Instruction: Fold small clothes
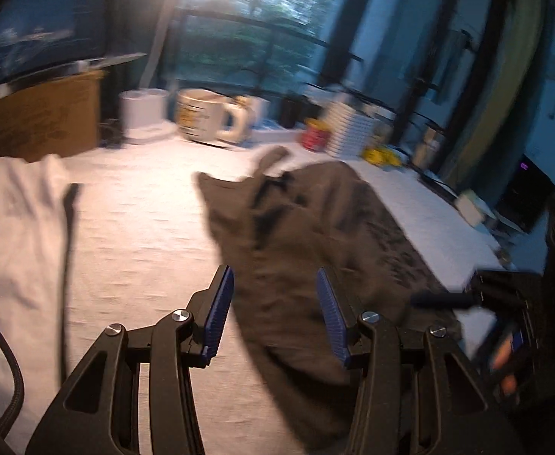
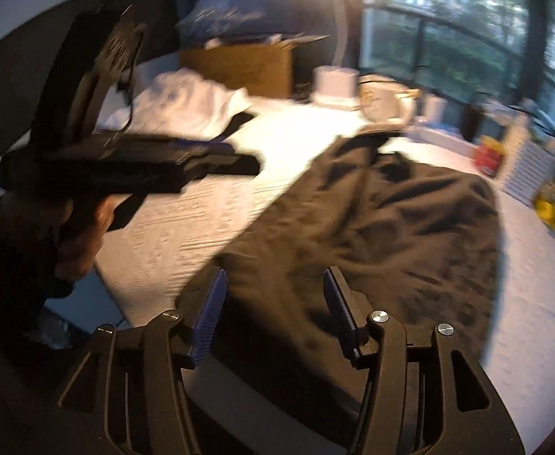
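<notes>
A dark grey-brown garment [image 1: 315, 235] lies crumpled on the white table cover [image 1: 137, 227], with a strap end sticking up at its far side. In the left wrist view my left gripper [image 1: 275, 299] hovers just over the garment's near left edge, its blue pads apart and nothing pinched between them. In the right wrist view the same garment [image 2: 383, 227] spreads over the cover [image 2: 171, 235]. My right gripper [image 2: 275, 299] is open above its near corner, pads clear of the cloth. The left gripper [image 2: 239, 165] shows from the side at the left, held by a hand [image 2: 84, 235].
A white garment [image 1: 12, 227] [image 2: 186, 102] lies bunched at the left. Along the far edge stand a cardboard box [image 1: 46, 121], white mugs [image 1: 205, 117], a red can [image 1: 315, 136], a white rack [image 1: 349, 129] and yellow items [image 1: 381, 155]. The table edge runs close on the right.
</notes>
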`<state>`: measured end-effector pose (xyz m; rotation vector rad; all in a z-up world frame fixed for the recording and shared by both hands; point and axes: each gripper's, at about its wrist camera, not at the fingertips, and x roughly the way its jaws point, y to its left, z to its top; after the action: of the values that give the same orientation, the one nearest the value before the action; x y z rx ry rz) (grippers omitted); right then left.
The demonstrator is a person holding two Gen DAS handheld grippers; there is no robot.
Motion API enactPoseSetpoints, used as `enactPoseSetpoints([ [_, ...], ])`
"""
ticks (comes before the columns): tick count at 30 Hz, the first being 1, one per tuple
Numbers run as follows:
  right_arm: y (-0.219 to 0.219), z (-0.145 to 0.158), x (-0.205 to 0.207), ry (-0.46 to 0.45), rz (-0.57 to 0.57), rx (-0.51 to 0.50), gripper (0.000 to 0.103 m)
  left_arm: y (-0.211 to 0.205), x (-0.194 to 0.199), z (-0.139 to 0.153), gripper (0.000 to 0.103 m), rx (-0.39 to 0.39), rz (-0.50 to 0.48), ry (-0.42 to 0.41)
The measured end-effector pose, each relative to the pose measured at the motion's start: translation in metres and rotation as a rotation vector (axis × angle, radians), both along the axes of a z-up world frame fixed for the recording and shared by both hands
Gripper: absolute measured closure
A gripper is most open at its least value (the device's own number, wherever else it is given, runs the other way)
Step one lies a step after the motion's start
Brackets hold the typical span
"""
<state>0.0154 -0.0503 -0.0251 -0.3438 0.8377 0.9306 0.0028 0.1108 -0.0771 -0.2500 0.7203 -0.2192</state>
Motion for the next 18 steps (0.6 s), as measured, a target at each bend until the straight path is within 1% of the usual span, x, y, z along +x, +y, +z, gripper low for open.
enactPoseSetpoints([
  [1, -0.012, 0.002, 0.005, -0.011, -0.04, 0.005, 0.046, -0.007, 0.001, -0.001, 0.057, -0.006, -0.031, 0.009],
  [3, -0.029, 0.001, 0.015, -0.012, -0.109, 0.003, 0.046, -0.023, 0.005, -0.008, 0.048, -0.016, -0.099, 0.042],
  [4, -0.04, -0.002, 0.021, -0.012, -0.16, -0.005, 0.046, -0.03, 0.006, -0.011, 0.044, -0.008, -0.116, 0.058],
  [7, -0.064, -0.011, 0.033, -0.013, -0.261, -0.025, 0.046, -0.051, 0.007, -0.024, 0.045, 0.027, -0.183, 0.104],
  [8, -0.069, -0.016, 0.036, -0.01, -0.277, -0.027, 0.046, -0.057, 0.005, -0.027, 0.064, 0.044, -0.199, 0.114],
  [10, -0.079, -0.026, 0.038, 0.004, -0.302, -0.035, 0.046, -0.068, 0.002, -0.033, 0.088, 0.089, -0.216, 0.147],
  [11, -0.082, -0.03, 0.038, 0.007, -0.307, -0.04, 0.046, -0.071, -0.001, -0.034, 0.094, 0.104, -0.215, 0.153],
  [14, -0.087, -0.042, 0.036, 0.01, -0.317, -0.066, 0.046, -0.075, -0.013, -0.034, 0.101, 0.149, -0.188, 0.154],
  [18, -0.095, -0.056, 0.032, 0.036, -0.312, -0.069, 0.046, -0.072, -0.028, -0.033, 0.103, 0.171, -0.133, 0.174],
])
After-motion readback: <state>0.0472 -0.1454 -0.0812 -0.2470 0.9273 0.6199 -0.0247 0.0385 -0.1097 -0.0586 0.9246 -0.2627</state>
